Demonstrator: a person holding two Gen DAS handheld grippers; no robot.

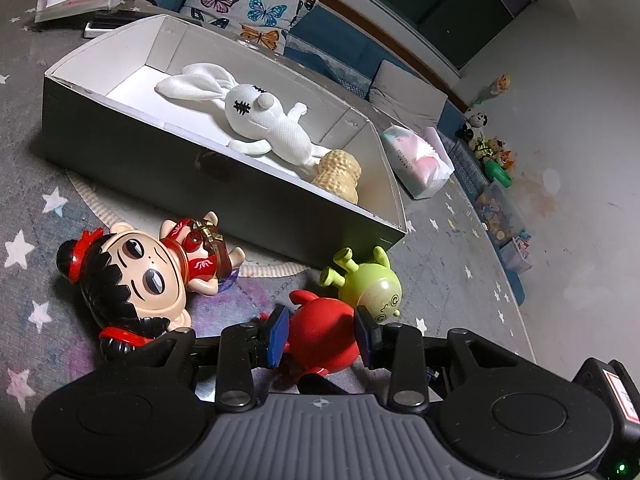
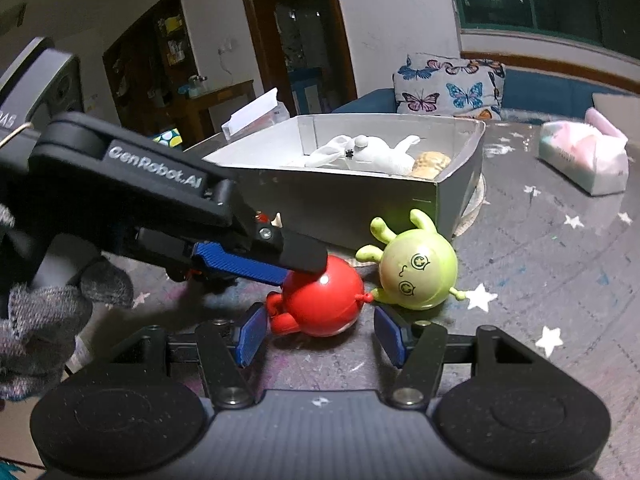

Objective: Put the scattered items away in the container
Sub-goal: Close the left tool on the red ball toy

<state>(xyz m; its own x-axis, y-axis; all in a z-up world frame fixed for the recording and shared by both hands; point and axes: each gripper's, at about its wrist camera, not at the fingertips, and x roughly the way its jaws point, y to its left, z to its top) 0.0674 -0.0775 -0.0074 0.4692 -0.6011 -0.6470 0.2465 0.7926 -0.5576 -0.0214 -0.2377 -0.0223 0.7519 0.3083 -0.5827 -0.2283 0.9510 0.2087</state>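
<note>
A round red toy (image 1: pixel 320 336) (image 2: pixel 322 300) lies on the star-patterned mat. My left gripper (image 1: pixel 322 330) has its blue pads on both sides of it; in the right wrist view its fingers (image 2: pixel 296 258) rest against the toy's top. My right gripper (image 2: pixel 320 334) is open, its pads flanking the red toy without touching. A green alien toy (image 1: pixel 372 280) (image 2: pixel 416 270) lies just right of it. A big-headed doll (image 1: pixel 140 272) lies to the left. The grey box (image 1: pixel 200 176) (image 2: pixel 344 200) holds a white rabbit (image 1: pixel 256 116) and a peanut toy (image 1: pixel 338 176).
A tissue pack (image 1: pixel 418 160) (image 2: pixel 582 156) lies right of the box. A butterfly cushion (image 1: pixel 252 0) and sofa stand behind. Small toys and bins (image 1: pixel 496 184) line the wall. A gloved hand (image 2: pixel 44 320) holds the left gripper.
</note>
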